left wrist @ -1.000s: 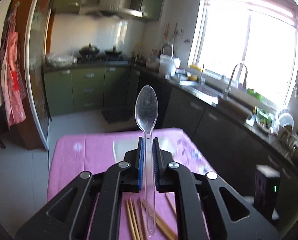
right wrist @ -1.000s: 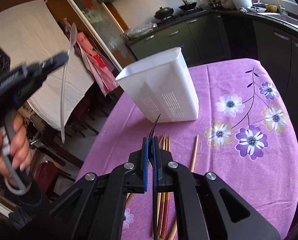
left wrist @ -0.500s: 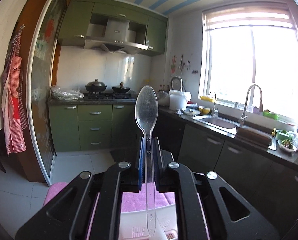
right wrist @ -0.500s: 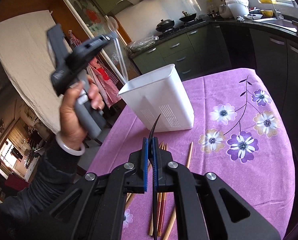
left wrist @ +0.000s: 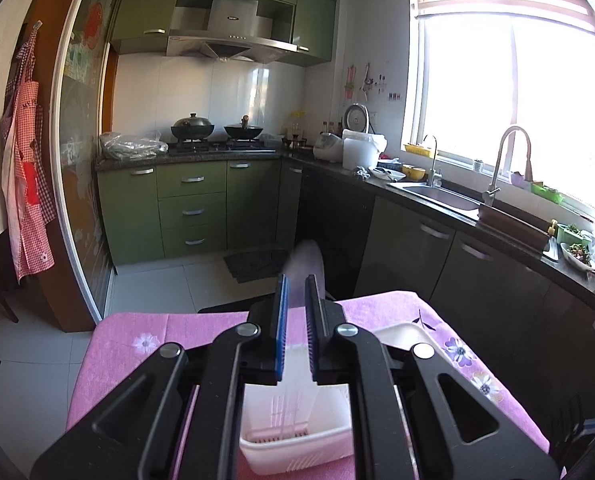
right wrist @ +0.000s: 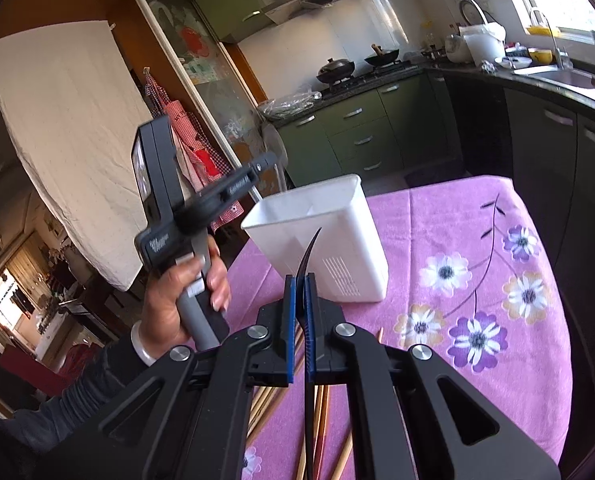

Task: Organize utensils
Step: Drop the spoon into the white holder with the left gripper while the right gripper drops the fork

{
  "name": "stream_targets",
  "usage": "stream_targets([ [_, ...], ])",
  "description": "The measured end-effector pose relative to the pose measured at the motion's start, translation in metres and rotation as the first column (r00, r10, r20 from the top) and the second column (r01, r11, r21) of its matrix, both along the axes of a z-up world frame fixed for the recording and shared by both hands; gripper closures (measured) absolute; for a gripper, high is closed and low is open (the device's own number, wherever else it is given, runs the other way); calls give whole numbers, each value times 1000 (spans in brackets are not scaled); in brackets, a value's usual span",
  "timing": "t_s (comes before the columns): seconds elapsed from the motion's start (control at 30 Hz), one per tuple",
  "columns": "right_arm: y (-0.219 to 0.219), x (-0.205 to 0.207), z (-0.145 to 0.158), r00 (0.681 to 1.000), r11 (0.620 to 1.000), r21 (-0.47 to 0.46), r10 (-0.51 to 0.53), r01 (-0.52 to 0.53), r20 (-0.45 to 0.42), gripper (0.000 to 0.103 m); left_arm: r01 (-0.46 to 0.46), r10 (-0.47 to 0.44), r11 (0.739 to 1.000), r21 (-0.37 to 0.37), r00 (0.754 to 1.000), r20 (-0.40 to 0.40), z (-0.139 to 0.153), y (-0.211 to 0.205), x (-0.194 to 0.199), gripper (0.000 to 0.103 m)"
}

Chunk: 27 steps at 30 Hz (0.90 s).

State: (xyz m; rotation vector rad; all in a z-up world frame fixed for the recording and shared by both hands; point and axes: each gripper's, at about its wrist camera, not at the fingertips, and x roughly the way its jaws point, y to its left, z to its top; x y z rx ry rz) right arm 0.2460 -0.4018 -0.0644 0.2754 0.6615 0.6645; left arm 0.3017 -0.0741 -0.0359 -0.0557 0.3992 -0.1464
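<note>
My left gripper hovers above the white slotted utensil basket. A clear plastic spoon stands between its pads, blurred, with its bowl just above the fingertips. Seen from the right wrist, that left gripper is held by a hand beside the basket, over its left rim. My right gripper is shut on a thin, curved black utensil seen edge-on, in front of the basket. Wooden chopsticks lie on the cloth under it.
The table wears a purple flowered cloth, and its far edge drops to a tiled floor. Dark kitchen cabinets and a sink counter run along the right. A red checked apron hangs at the left.
The left gripper has come down and forward over the basket, which now fills the space under its jaws. The clear spoon sits lower between the pads. The right gripper rose slightly with its black utensil.
</note>
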Motion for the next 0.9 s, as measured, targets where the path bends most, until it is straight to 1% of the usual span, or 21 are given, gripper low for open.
stream_targets([
  [0.13, 8, 7, 18, 999, 1000, -9, -12, 12, 48, 98, 12, -13, 1000, -9, 1000, -17, -5, 6, -9, 93],
  [0.23, 16, 17, 36, 993, 999, -13, -38, 40, 108, 98, 4, -5, 999, -38, 1000, -20, -2, 16, -22, 92],
  [0.33, 29, 30, 59, 976, 997, -6, -79, 82, 205, 98, -8, 7, 998, -65, 1000, -12, 4, 28, -43, 90],
  [0.4, 38, 44, 74, 952, 992, 14, -121, 122, 280, 98, -16, 15, 996, -83, 1000, -14, 7, 39, -62, 84],
  [0.5, 54, 66, 86, 920, 985, 47, -174, 168, 350, 98, -19, 17, 995, -96, 1000, -18, 6, 53, -91, 84],
  [0.57, 65, 81, 88, 893, 977, 58, -212, 206, 397, 98, -20, 17, 995, -97, 1000, -23, 5, 60, -107, 84],
  [0.7, 84, 113, 82, 866, 965, 45, -253, 260, 431, 98, -44, 43, 996, -77, 999, -15, 3, 77, -138, 84],
  [0.8, 91, 130, 68, 870, 961, 33, -264, 276, 416, 98, -55, 54, 996, -71, 998, -16, 3, 86, -151, 84],
  [0.9, 88, 133, 52, 875, 957, 36, -277, 286, 396, 98, -50, 48, 996, -79, 998, -28, 2, 90, -155, 84],
])
